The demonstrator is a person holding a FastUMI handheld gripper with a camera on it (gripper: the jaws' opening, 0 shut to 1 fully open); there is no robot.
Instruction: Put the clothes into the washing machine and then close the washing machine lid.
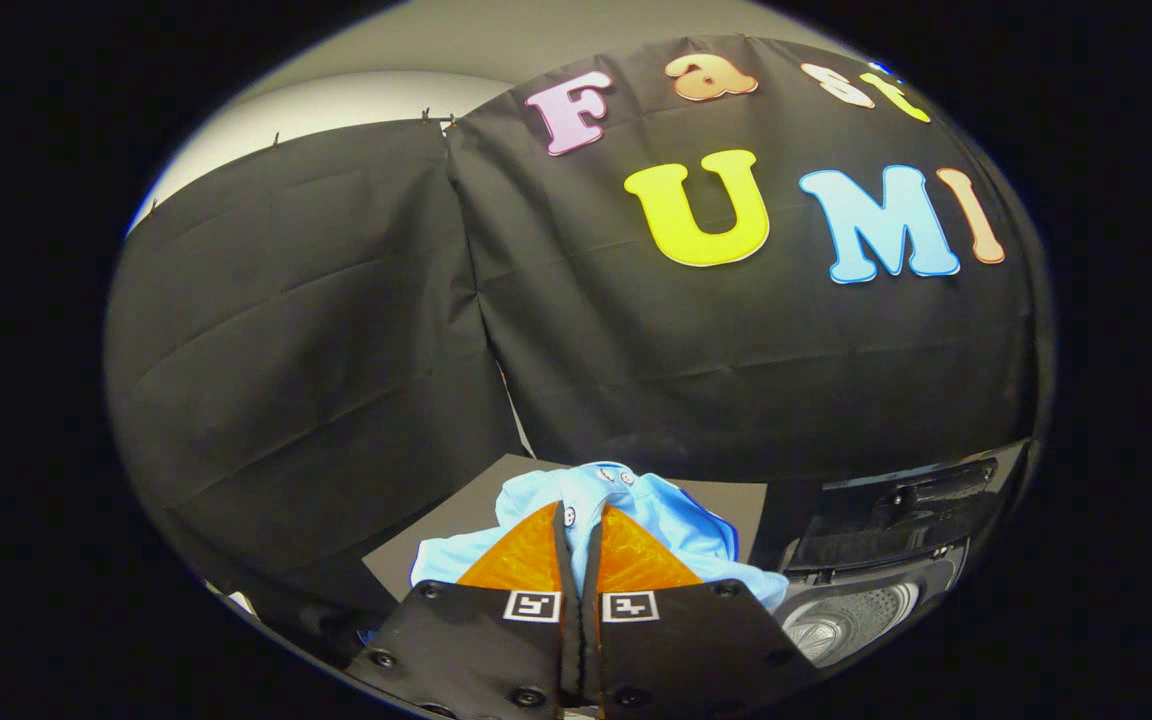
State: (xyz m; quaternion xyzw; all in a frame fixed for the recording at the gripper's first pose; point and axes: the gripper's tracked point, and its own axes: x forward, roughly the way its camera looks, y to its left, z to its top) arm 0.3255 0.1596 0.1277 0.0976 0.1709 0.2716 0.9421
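Note:
A light blue shirt [681, 525] with small white buttons bunches around my fingers, over a grey table top [451, 525]. My gripper [583, 512] is shut on a fold of this shirt, with a thin strip of blue cloth pinched between the two fingers. To the right of the fingers stands the washing machine, its dark lid [896, 510] raised. Below the lid shows the metal drum [851, 620] with its perforated wall. The lower part of the shirt is hidden behind my fingers.
Black cloth walls close the booth behind and to the left of the table. The table's near left corner lies just left of the fingers. The machine's opening sits right beside the shirt.

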